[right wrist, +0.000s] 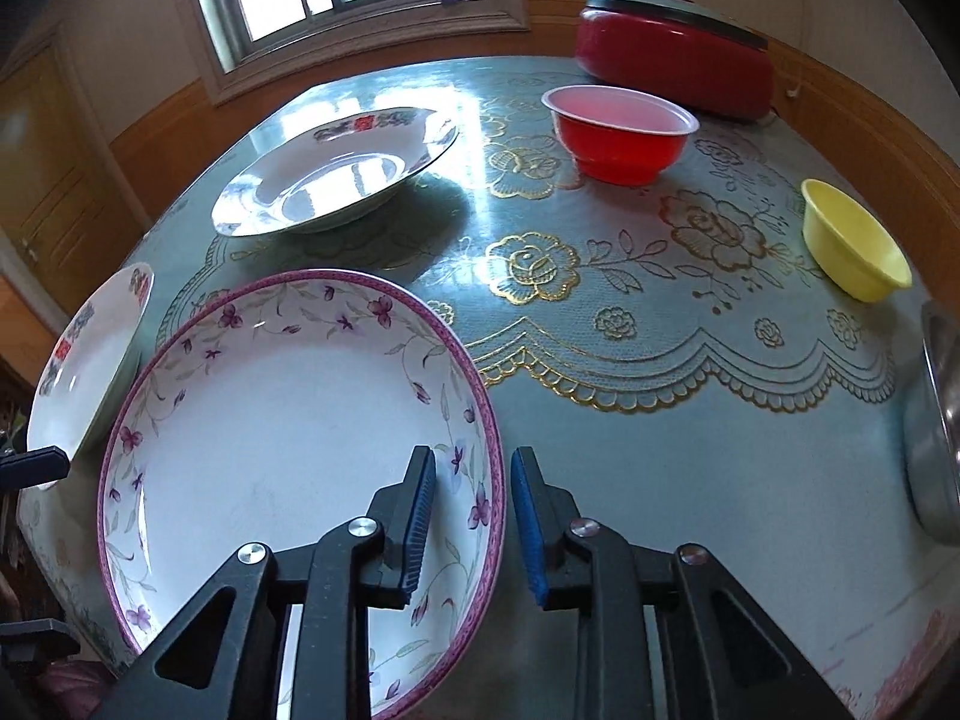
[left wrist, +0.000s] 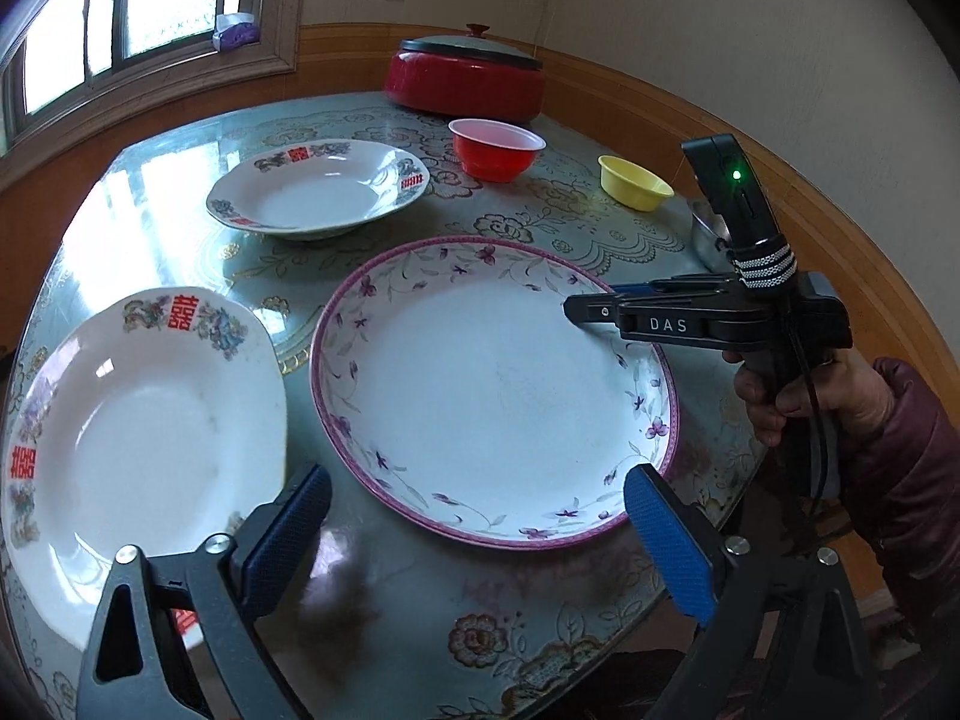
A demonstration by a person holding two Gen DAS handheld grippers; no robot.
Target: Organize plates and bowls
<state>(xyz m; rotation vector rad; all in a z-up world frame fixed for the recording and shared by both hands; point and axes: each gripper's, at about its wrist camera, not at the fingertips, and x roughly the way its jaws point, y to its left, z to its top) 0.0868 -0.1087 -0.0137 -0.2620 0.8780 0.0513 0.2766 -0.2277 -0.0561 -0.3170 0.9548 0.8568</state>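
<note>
The right gripper (right wrist: 471, 516) straddles the purple-rimmed plate's (right wrist: 288, 450) rim, jaws not yet pinching; a shallow bite could slip. The left gripper (left wrist: 480, 531) gapes empty beside it.

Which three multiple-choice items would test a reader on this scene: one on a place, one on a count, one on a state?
1. Where is the right gripper?
A. astride the rim of the purple-flowered plate
B. at the yellow bowl
C. on the pan lid

2. How many white plates with red characters are there?
A. one
B. two
C. four

3. How does the left gripper stand?
A. shut on the yellow bowl
B. shut on nothing
C. open, holding nothing

Key:
1 A: one finger is inside the rim and one outside.
2 B: one lies near the left gripper and one farther back.
3 C: its pads stand wide apart and grip nothing.
</note>
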